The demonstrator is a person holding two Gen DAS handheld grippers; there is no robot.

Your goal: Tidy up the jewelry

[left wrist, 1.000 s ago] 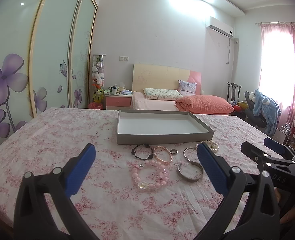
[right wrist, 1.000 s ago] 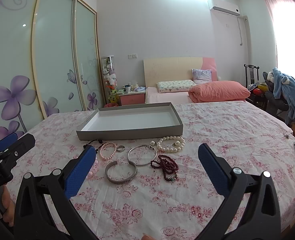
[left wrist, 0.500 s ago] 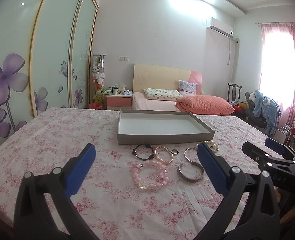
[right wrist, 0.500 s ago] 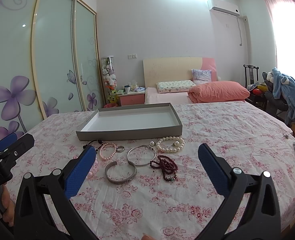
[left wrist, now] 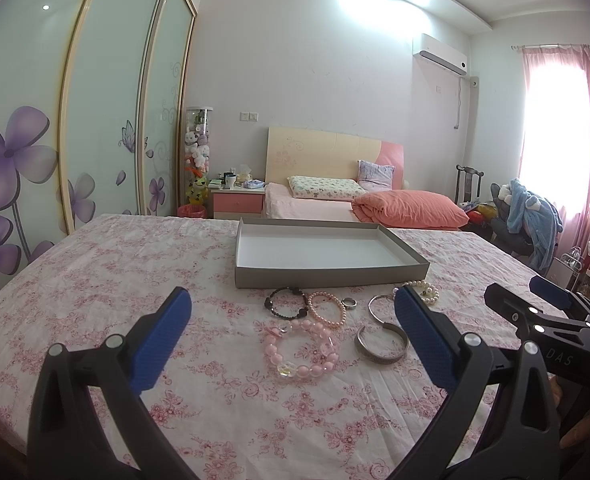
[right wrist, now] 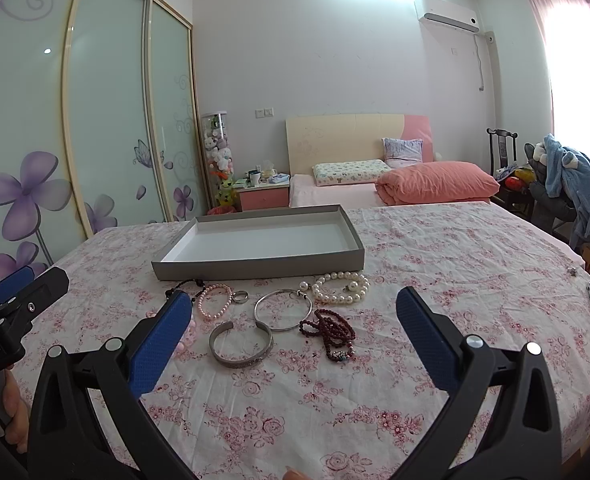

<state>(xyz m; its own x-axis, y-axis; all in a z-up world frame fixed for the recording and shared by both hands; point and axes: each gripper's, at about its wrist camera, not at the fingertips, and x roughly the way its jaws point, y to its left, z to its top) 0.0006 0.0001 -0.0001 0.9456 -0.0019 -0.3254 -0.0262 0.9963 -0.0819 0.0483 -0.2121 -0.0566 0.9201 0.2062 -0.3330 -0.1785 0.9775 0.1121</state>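
Left wrist view: the left gripper (left wrist: 291, 322) hangs spread wide and empty at the lower middle, framing the pink bead bracelet (left wrist: 301, 350) and silver cuff (left wrist: 382, 345) on the floral tablecloth (left wrist: 95, 280). The jewelry probably sits clustered below the grey tray (left wrist: 331, 277) so each piece travels a short way. The tray's long axis runs left-right across centre frame.

Right wrist view: the right gripper (right wrist: 295, 322) is likewise spread, nothing pinched, lower middle. Dark red beads (right wrist: 331, 330) trail toward the bottom; the cuff's gap faces the tray.
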